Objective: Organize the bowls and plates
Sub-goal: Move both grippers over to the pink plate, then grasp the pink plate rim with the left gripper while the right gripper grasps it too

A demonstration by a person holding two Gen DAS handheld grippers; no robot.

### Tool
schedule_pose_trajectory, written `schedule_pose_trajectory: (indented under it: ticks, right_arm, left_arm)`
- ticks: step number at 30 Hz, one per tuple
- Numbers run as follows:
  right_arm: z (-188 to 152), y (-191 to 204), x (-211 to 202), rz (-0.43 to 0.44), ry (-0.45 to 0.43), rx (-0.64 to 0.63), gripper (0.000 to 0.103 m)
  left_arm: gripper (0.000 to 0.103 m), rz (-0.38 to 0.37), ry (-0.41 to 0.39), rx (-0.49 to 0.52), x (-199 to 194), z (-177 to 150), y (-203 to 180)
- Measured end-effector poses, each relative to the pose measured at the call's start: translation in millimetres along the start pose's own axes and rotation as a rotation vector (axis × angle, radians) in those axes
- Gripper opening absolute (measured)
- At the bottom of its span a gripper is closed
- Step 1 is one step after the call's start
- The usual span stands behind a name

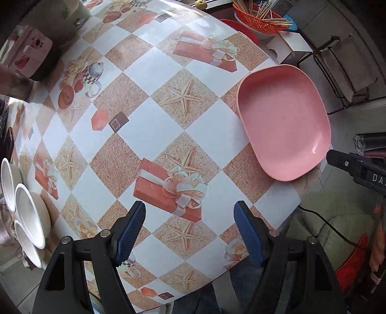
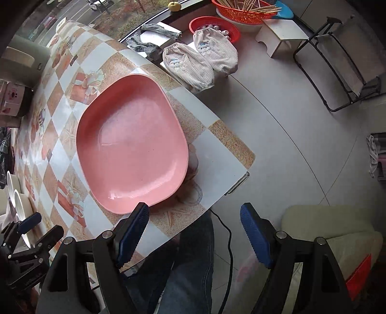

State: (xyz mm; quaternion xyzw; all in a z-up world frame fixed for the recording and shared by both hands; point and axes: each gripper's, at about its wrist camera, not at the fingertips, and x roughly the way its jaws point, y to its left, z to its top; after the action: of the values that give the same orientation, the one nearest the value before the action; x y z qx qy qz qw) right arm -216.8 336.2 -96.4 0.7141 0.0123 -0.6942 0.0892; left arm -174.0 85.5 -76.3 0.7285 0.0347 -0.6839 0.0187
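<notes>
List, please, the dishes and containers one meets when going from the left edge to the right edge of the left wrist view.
White bowls at the left table edge → pink plate near the right table edge. The orange basket of sticks stands far behind, above the plate, so I leave its place open.

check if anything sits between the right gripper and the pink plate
Nothing visible does. The right gripper is open right at the near rim of the pink plate, with only bare tablecloth beside it.

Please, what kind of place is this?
Probably a home dining or living area: a table under a printed oilcloth, a pink plate and white bowls on it, a folding chair nearby.
</notes>
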Motion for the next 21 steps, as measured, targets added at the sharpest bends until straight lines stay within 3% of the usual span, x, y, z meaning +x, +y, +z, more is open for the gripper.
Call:
schedule_pose_trajectory:
  ticks: [5,9,21]
  right_arm:
    - [34.1,3.4,7.3,0.006,-0.003,-0.057,0.079]
    - [53.6,4.4,11.3,-0.003,0.002,-0.136,0.079]
    - [67.3,25.7,36.8,-0.021,-0.009,-0.291,0.079]
  left_arm:
    - [0.079,0.007,0.014,-0.070,14.1,30.8,-18.4]
    - [0.079,0.010,-0.009,-0.114,24.9,31.5,-30.7]
    - [0.079,0.075,0.001,-0.122,55.9,64.2,-45.9]
